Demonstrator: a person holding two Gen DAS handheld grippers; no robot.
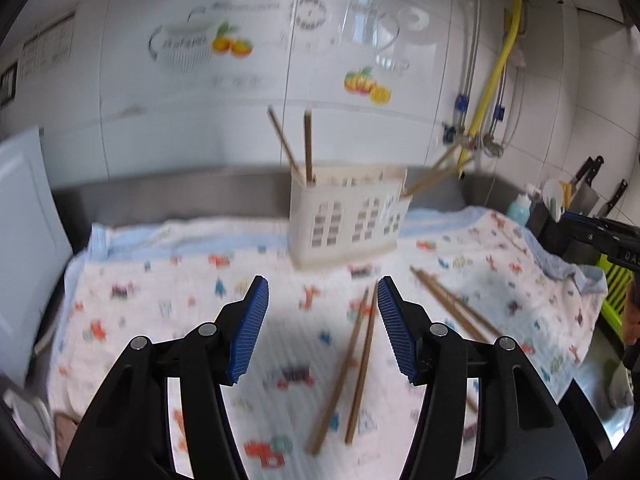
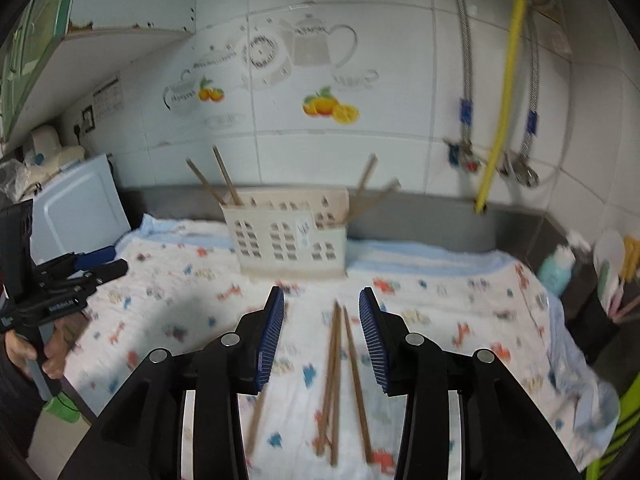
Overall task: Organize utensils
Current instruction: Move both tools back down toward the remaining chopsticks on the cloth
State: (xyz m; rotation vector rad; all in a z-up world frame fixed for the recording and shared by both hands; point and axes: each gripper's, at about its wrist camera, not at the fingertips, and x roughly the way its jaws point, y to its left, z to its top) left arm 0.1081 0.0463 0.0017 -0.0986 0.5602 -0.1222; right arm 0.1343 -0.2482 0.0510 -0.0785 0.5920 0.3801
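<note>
Several brown chopsticks lie loose on a patterned cloth point(image 1: 168, 280). One pair of chopsticks point(image 1: 352, 368) lies just ahead of my left gripper point(image 1: 322, 292), whose blue pads stand open with nothing between them. A second bunch of chopsticks point(image 2: 338, 376) lies on the cloth below my right gripper point(image 2: 320, 300), which is open and not touching them. A white slotted utensil holder point(image 1: 344, 220) point(image 2: 288, 236) stands at the back of the cloth. Two chopsticks stand in its left end point(image 1: 298, 148) and others lean out at its right end point(image 1: 434, 174).
A white cutting board point(image 1: 24, 220) leans at the left. Knives point(image 1: 588, 184), a teal bottle point(image 2: 556, 268) and a utensil pot stand at the right. A yellow hose point(image 2: 504, 92) and steel pipes hang on the tiled wall. A person's hand point(image 2: 52, 352) holds the left gripper.
</note>
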